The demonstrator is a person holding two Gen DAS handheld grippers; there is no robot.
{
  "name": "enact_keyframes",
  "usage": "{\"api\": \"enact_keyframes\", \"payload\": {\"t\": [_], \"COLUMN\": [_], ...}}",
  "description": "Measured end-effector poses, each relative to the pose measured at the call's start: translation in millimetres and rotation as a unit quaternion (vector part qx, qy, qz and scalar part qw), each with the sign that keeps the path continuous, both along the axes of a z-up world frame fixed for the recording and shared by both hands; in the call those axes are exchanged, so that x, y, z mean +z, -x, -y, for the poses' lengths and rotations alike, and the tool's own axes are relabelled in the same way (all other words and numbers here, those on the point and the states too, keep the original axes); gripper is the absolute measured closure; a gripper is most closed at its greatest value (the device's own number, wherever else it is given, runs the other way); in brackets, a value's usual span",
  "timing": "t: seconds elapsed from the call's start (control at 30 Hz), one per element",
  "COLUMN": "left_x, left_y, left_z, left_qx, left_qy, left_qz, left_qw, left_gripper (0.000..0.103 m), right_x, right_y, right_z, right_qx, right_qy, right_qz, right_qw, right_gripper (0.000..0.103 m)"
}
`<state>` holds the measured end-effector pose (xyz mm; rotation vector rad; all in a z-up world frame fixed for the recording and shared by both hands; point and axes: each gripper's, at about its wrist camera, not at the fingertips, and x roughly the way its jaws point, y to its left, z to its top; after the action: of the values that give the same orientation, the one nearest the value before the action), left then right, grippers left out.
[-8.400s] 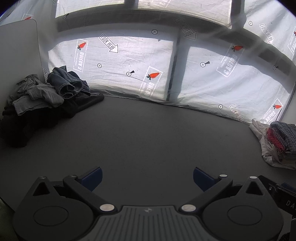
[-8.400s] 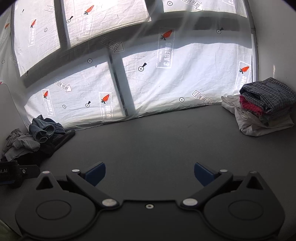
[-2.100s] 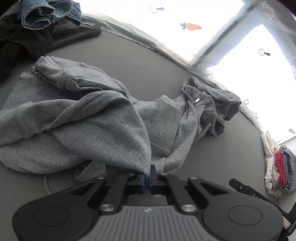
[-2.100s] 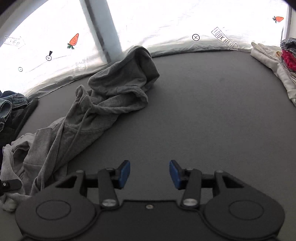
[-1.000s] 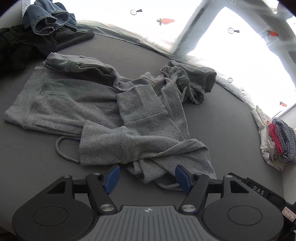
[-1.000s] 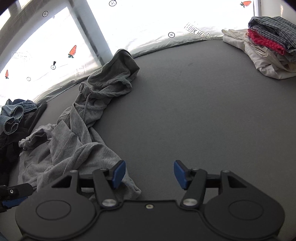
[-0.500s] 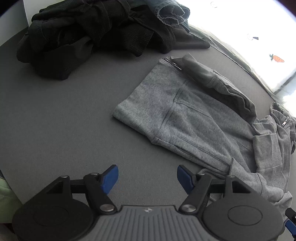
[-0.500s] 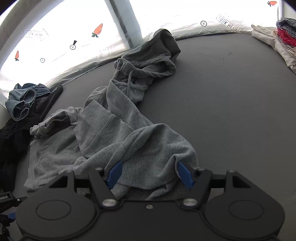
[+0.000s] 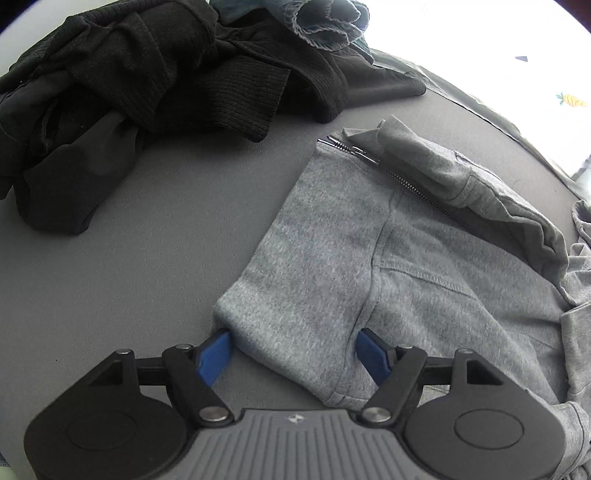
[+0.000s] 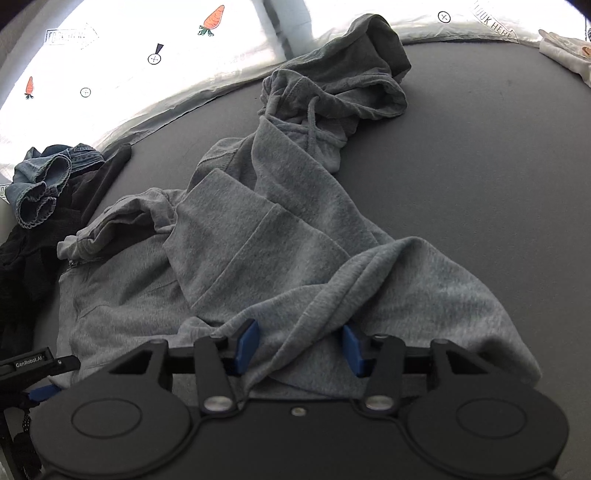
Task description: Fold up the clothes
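Hoodie: we see the grey zip hoodie spread crumpled over the dark grey counter, its hood bunched at the far end near the window covering, a drawstring trailing below the hood
Hoodie, near end: in the left wrist view the hoodie lies flat, with the metal zipper running along its far edge and a folded flap of grey cloth lying over that edge
Left gripper: our left gripper straddles the near bottom corner of the hoodie; its blue fingers stand apart on either side of the hem and are closing, with cloth between them but not yet pinched
Right gripper: our right gripper sits over a raised ridge of grey fabric at the hoodie's near edge; its jaws are closing on that fold, and we cannot tell whether the pads already press it
Neighbouring gripper: the left gripper's black body shows at the lower left edge of the right wrist view, just beside the hoodie
Other clothes: a pile of black garments with blue denim on top lies beyond the hoodie's corner, apart from it; a pale garment sits at the counter's far right edge
Backdrop: a bright white window covering printed with small carrots and markers
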<state>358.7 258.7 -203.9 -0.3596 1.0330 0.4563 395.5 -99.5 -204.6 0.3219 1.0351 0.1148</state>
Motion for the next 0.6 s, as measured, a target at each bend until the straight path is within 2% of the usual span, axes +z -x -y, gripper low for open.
{"api": "enact_keyframes", "payload": {"t": [0.03, 0.07, 0.1, 0.13, 0.27, 0.4, 0.6], "left_x": [1.7, 3.8, 5.5, 7.6, 15.0, 23.6, 32.1], "left_y": [1.2, 2.3, 3.4, 3.7, 12.2, 33.6, 70.1], "left_z": [4.2, 7.5, 10.5, 16.8, 31.7, 43.9, 99.7], "left_qx": [-0.015, -0.025, -0.029, -0.035, -0.037, -0.003, 0.031], "left_qy": [-0.005, -0.001, 0.0, -0.005, -0.02, -0.007, 0.002], "left_qz": [0.01, 0.016, 0.019, 0.021, 0.024, 0.038, 0.045], "left_qw": [0.9998, 0.9996, 0.9994, 0.9992, 0.9988, 0.9992, 0.9985], "left_gripper": [0.057, 0.067, 0.082, 0.091, 0.096, 0.098, 0.098], "right_x": [-0.3, -0.2, -0.1, 0.1, 7.5, 25.1, 40.1], "right_y": [0.8, 1.5, 2.2, 2.8, 5.4, 14.8, 34.1], "right_z": [3.4, 8.2, 12.9, 17.4, 31.7, 52.4, 127.7], "right_qx": [-0.01, -0.016, -0.023, -0.028, -0.031, -0.022, -0.036], "right_qy": [-0.006, -0.016, -0.026, -0.036, -0.051, -0.038, 0.014], "right_qz": [0.004, 0.007, 0.01, 0.014, 0.042, 0.085, 0.123], "right_qw": [1.0, 1.0, 0.999, 0.999, 0.997, 0.995, 0.992], "right_gripper": [0.079, 0.084, 0.088, 0.089, 0.093, 0.094, 0.094]}}
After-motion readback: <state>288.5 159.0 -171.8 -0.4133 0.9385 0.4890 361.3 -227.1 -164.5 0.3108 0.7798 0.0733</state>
